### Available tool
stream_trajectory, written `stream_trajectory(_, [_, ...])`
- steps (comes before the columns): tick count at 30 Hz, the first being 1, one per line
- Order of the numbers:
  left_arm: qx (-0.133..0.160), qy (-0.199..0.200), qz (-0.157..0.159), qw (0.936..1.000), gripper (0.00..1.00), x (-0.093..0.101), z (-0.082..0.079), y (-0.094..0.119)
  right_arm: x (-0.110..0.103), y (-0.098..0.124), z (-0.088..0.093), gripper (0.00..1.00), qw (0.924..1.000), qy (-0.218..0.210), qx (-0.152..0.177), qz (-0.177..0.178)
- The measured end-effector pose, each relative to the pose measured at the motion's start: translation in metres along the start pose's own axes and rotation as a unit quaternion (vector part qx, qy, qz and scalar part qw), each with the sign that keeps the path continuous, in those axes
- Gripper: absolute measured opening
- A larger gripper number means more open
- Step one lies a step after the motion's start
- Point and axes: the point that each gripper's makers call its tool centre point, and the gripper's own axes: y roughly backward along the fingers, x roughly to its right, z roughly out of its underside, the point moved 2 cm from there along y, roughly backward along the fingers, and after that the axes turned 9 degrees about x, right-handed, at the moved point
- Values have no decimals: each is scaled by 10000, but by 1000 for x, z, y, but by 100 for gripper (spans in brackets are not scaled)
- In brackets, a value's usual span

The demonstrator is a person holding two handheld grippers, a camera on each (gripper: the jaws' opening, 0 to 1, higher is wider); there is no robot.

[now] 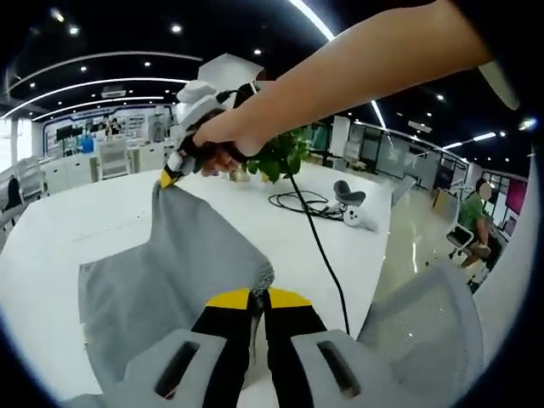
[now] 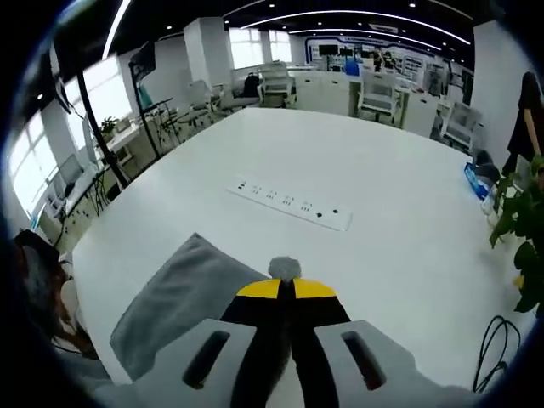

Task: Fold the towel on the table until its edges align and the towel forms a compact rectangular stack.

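Both grippers, left gripper and right gripper, clamp towel corners lower-centre; fold underway; next, lay edges aligned on table.

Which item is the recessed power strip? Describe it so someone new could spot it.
Start from the big white table. Beyond the grey towel that the right gripper pinches, the power strip lies flat across the tabletop's middle. It is a long, narrow white bar with a row of small dark sockets, unlike the soft grey cloth.
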Motion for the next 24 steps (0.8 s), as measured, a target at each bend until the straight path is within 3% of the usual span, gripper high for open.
stream_trajectory(15, [231, 102, -353, 9991, 5, -34, -8, 31, -37, -21, -23, 0, 9998, 33, 132, -119])
stream_trajectory(24, [304, 194, -549, 9978, 5, -53, 0, 55, -63, -31, -34, 0, 9997, 4, 216, -129])
